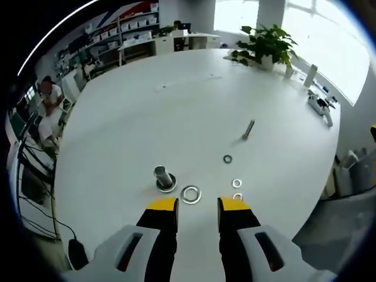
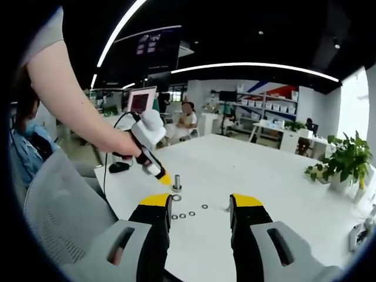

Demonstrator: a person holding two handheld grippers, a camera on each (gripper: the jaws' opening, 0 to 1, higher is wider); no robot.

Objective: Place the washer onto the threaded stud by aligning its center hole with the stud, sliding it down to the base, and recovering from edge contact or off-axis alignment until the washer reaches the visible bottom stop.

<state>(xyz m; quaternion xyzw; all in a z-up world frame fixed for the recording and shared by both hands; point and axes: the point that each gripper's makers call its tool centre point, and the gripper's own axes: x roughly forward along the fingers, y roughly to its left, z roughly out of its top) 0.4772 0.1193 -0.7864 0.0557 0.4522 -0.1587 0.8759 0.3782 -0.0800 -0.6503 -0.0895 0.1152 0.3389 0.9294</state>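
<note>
The threaded stud (image 1: 163, 175) stands upright on its round base on the white table (image 1: 176, 106). A large washer (image 1: 191, 194) lies flat just right of it, right in front of my left gripper (image 1: 198, 205), which is open and holds nothing. In the right gripper view a hand holds the left gripper (image 2: 164, 178) with its yellow tips just left of the stud (image 2: 177, 182), and the large washer (image 2: 177, 198) lies in front of that. My right gripper (image 2: 201, 202) is open and empty, well back from the stud.
Small washers (image 1: 227, 158) (image 1: 237, 183) and a bolt (image 1: 248, 129) lie to the right of the stud. A potted plant (image 1: 267, 47) and a power strip (image 1: 320, 106) sit at the table's far side. A grey mesh chair (image 2: 59, 205) stands at the table edge.
</note>
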